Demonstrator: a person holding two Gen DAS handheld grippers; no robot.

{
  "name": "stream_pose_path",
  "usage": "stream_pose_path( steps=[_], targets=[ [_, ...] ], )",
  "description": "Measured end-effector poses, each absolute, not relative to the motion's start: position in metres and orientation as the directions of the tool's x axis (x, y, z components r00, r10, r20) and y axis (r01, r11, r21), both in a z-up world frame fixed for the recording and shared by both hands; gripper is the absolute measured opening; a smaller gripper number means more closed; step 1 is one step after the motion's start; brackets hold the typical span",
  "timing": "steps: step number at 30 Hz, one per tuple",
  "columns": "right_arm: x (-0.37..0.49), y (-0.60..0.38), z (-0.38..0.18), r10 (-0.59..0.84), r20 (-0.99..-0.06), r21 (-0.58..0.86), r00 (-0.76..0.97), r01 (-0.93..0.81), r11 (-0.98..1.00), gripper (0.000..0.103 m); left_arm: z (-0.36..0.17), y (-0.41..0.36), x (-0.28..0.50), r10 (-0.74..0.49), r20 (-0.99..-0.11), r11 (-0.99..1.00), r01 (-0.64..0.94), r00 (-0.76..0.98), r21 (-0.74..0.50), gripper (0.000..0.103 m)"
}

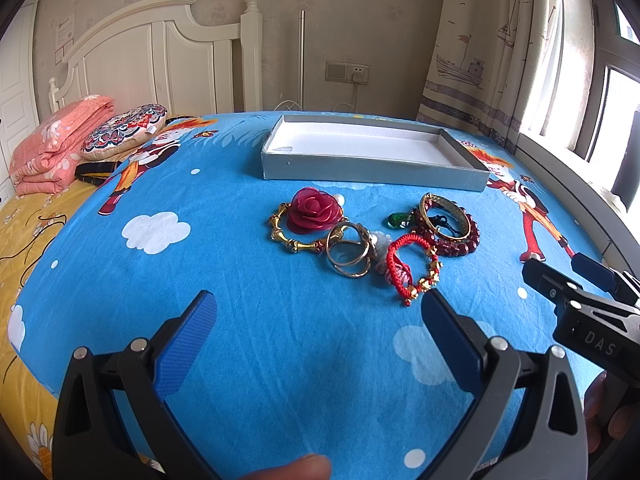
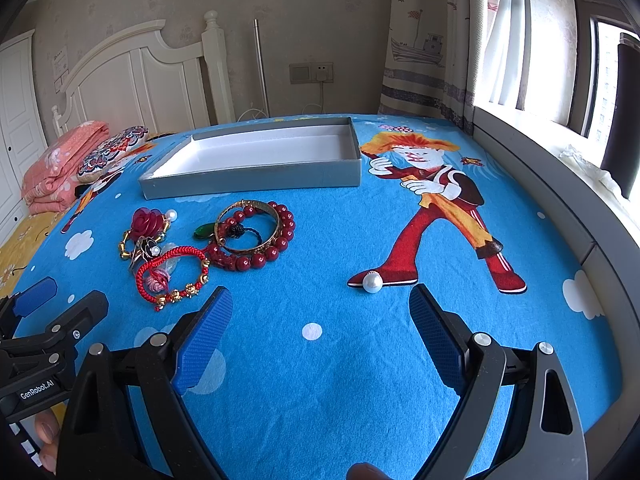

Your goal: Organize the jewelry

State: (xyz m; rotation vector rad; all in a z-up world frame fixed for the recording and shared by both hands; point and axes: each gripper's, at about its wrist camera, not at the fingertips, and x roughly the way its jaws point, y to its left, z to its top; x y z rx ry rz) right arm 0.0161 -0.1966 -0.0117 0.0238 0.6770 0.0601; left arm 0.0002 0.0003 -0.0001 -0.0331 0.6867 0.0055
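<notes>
A pile of jewelry lies on the blue bedsheet in front of an empty grey box (image 1: 372, 168) (image 2: 256, 180). It includes a red rose brooch (image 1: 316, 210) (image 2: 146, 222), a gold bamboo bangle (image 1: 280, 236), metal rings (image 1: 350, 250), a red cord bracelet (image 1: 412, 268) (image 2: 172, 276), dark red beads (image 1: 460, 240) (image 2: 276, 240), a gold bangle (image 2: 246, 226) and a green stone (image 1: 394, 220). A loose pearl (image 2: 372, 282) lies apart to the right. My left gripper (image 1: 320, 312) is open and empty, short of the pile. My right gripper (image 2: 320, 304) is open and empty, just short of the pearl.
A folded pink quilt (image 1: 56, 148) and a patterned cushion (image 1: 124, 130) lie at the bed's head on the left. A white headboard (image 1: 160, 60) stands behind. A curtain (image 1: 492, 40) and window sill (image 2: 560, 152) run along the right.
</notes>
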Motion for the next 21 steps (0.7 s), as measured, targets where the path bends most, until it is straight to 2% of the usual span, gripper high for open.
stream_pose_path(
  steps=[21],
  targets=[
    [0.0161,-0.1950,-0.0154,0.064,-0.627,0.042,0.776,-0.049,0.998,0.084,-0.0005,0.0010,0.0007,-0.022,-0.632,0.999,-0.008,0.775,-0.044,0.099]
  ],
)
